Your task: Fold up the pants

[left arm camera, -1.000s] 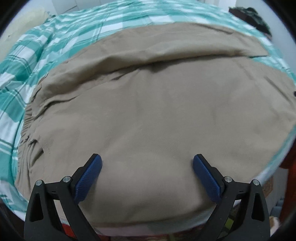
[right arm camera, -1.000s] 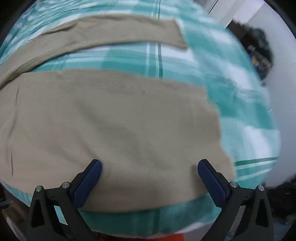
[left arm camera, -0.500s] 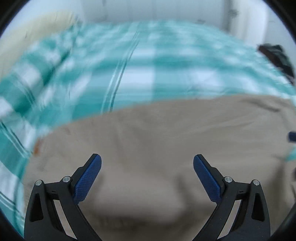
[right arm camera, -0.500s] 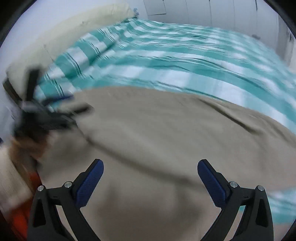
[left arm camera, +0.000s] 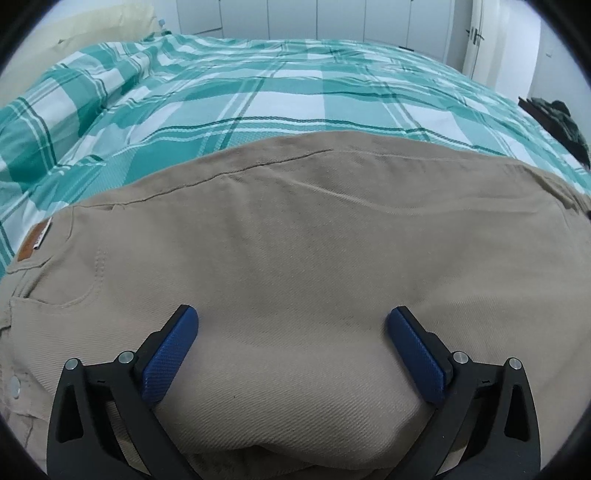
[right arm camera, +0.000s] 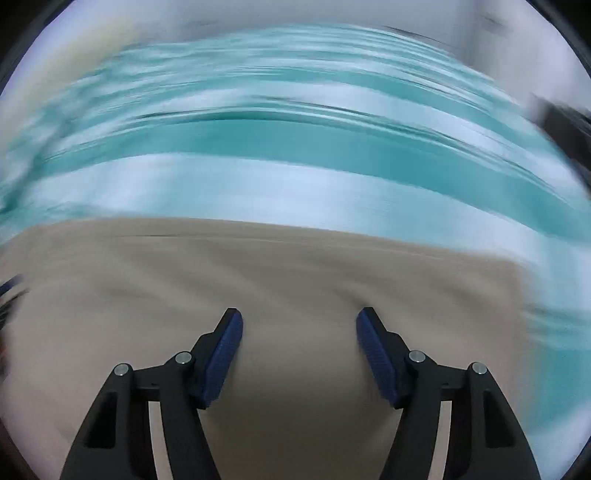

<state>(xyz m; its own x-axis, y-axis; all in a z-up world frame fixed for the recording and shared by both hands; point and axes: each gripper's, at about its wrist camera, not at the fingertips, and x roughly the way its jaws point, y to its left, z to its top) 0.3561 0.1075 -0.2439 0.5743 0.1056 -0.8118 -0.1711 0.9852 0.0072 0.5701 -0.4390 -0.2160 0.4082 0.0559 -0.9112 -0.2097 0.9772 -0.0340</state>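
From the left wrist, the beige pants (left arm camera: pixel 295 240) lie spread on the green plaid bedspread (left arm camera: pixel 258 92); a brown waistband patch (left arm camera: pixel 35 240) shows no legible writing, and the left gripper (left arm camera: pixel 291 317) is spread wide, empty. The blurred right wrist view shows the right gripper (right arm camera: pixel 299 321) parted, holding nothing, above the pants (right arm camera: pixel 258 277).

Beige pants (left arm camera: pixel 295 240) flat on checked bedcover (left arm camera: pixel 258 92)

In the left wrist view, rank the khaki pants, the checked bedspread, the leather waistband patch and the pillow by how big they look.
1. Khaki pants and checked bedspread: each fills a large share of the view, but the pants lie nearer the camera, so I won't rank them.
2. Pillow, only partly in view.
3. Leather waistband patch.
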